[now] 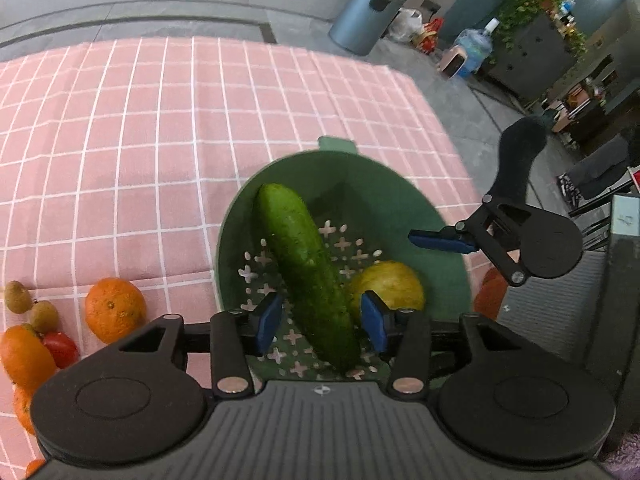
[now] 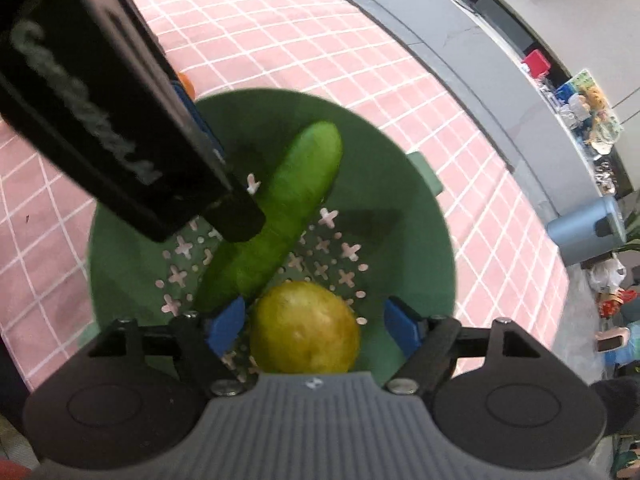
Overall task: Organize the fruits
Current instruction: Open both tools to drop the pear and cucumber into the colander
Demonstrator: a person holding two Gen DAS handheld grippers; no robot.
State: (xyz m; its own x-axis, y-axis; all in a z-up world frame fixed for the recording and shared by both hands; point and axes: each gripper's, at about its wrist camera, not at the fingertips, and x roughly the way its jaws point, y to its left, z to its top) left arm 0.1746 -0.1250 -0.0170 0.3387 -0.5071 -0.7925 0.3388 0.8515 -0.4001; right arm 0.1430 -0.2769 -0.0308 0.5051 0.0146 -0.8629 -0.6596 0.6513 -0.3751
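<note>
Green colander (image 1: pixel 440 216) w/ cucumber (image 1: pixel 308 272), both grippers apart.

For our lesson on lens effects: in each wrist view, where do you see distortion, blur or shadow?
Left wrist view: the pink checked tablecloth has grid lines that bow outward. Right wrist view: the long green cucumber is slightly blurred, and an angular shadow falls across the green perforated plastic colander.

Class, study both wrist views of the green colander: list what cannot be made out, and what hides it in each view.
- Cucumber: near end cut off by the left gripper body in the left view; middle hidden by the left gripper housing in the right view.
- Yellow fruit: kind unclear, blurred; bottom hidden by the right gripper body.
- Colander: near rim hidden in both views.
- Oranges: some cut off at the left edge.
</note>
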